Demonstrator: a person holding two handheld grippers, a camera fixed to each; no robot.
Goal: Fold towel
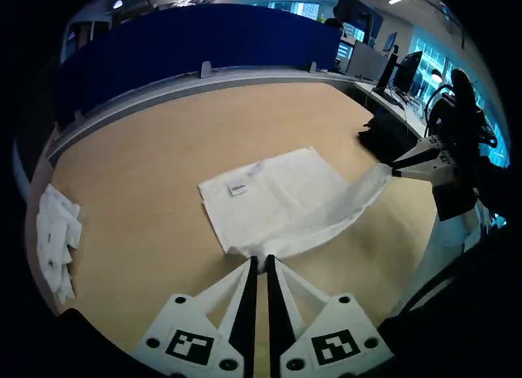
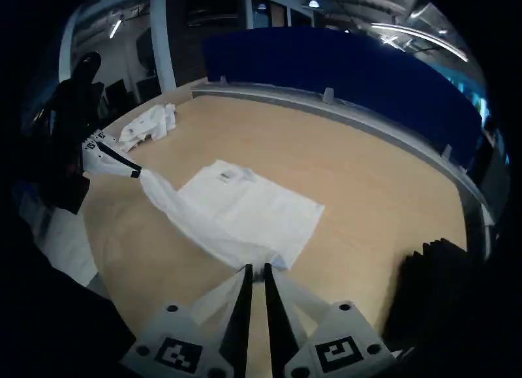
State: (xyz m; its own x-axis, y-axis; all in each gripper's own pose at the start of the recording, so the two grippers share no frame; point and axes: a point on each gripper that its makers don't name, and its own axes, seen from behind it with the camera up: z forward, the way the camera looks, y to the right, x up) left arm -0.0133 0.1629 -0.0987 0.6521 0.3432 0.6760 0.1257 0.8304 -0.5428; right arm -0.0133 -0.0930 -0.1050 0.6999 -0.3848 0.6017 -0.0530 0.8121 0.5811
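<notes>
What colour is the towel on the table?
The towel is plain white, clearest in the left gripper view.

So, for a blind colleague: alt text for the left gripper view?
The left tongs and, farther right, the right tongs each pinch a corner of a white rectangular cloth towel, its near edge raised off a light wooden table. A crumpled white cloth pile lies at left.

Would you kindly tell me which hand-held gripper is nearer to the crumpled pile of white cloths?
Left. The left hand-held gripper pinches a towel corner on the side toward the pile of white cloths; the right hand-held gripper holds the other corner, across the towel from it.
</notes>
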